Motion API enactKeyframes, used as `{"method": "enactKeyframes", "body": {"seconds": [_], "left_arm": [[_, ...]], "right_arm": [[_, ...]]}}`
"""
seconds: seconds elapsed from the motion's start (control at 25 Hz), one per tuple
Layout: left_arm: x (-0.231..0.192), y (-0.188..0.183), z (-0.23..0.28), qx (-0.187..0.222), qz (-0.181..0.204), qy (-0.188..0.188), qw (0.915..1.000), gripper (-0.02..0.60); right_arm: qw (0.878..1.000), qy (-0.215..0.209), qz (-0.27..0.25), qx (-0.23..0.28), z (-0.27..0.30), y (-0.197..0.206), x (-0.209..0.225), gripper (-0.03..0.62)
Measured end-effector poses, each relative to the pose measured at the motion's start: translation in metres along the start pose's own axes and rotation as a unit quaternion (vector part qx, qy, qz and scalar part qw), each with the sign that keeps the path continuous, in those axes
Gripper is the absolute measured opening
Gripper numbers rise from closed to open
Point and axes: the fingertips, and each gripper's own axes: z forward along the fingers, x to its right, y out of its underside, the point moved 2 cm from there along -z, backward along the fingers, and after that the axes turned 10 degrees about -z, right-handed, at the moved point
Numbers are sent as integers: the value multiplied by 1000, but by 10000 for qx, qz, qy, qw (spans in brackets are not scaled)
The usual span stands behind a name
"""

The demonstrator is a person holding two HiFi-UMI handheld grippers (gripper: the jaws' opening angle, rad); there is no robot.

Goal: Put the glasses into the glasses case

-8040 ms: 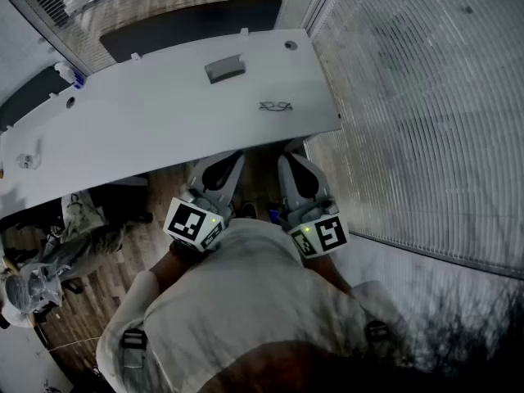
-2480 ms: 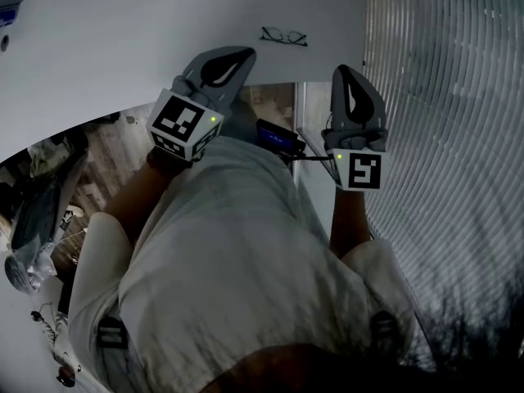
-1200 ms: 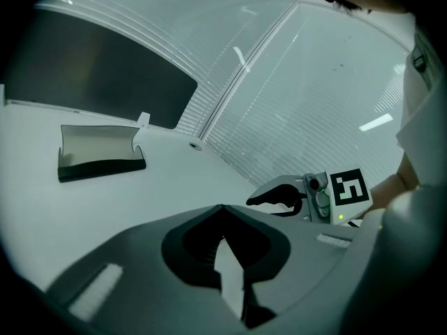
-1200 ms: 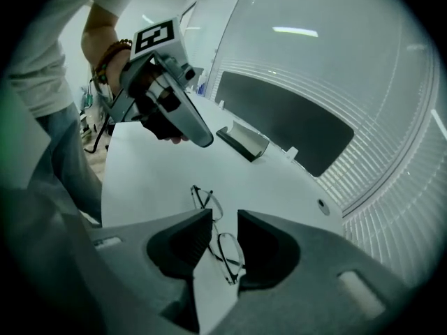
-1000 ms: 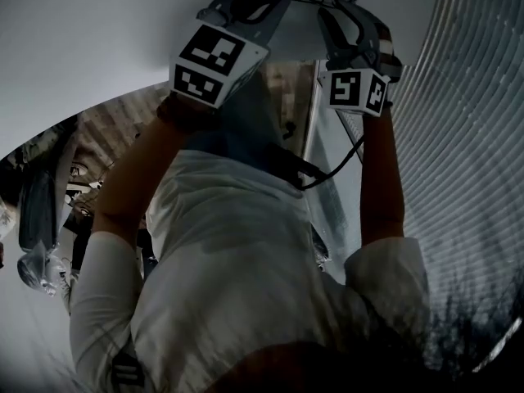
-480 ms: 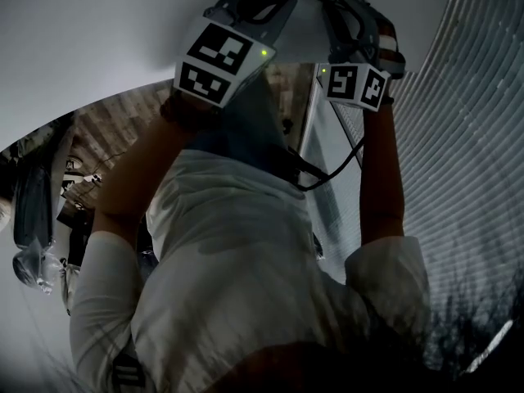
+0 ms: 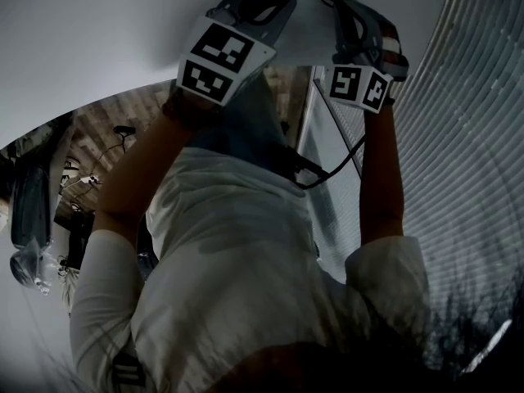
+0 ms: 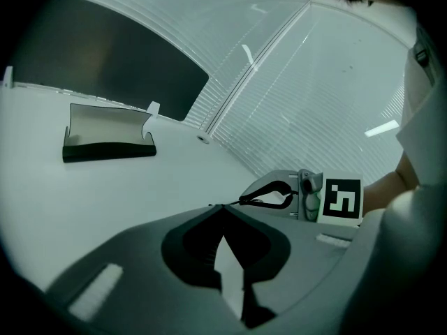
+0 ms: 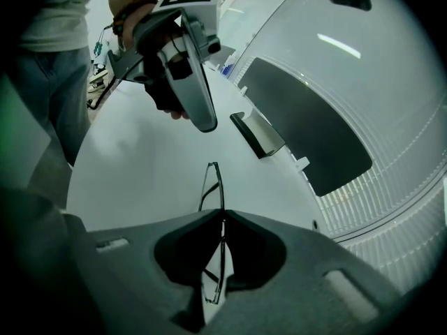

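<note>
the right gripper (image 9: 222, 213) has just been closing its jaws, and now they are pinched narrow on the glasses (image 9: 211, 187). the thin frame sits right between the tips, with one lens poking out in front. the glasses are low over the white table (image 9: 140, 166), and i cannot tell if they touch it. the glasses case (image 9: 257, 135) sits open on the table, well apart from them. the left gripper (image 8: 222, 205) has its jaws closed together with nothing in them

what could go wrong: the hold is on a very thin bit of frame, so the glasses could swing or twist in the tips when they are carried, then slip out and fall. a hard squeeze could bend the frame. the glasses could come to the case crooked, catch on its rim and not go in. the case looks light, so a bump could push it along the table, and the left gripper is not holding it
</note>
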Motion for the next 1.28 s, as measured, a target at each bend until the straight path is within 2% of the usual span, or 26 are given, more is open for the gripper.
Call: {"method": "enactKeyframes", "body": {"seconds": [0.24, 0.44, 0.72, 1.0, 1.28], "left_arm": [[7, -11, -4, 54, 57, 52, 10000, 0], [4, -11, -26, 184, 164, 91, 9997, 0], [22, -60, -18, 486, 282, 79, 9984, 0], [20, -94, -38, 895, 277, -62, 9956, 0], [-15, -130, -74, 1282, 184, -416, 9907, 0]], "right_arm": [[9999, 159, -17, -49, -12, 0, 18, 15], [9993, 372, -59, -31, -24, -21, 24, 15], [9961, 798, -366, 98, -43, -19, 100, 15], [9884, 1182, -858, 425, -57, -58, 159, 15], [9786, 1316, -1298, 908, -46, -119, 196, 15]]}}
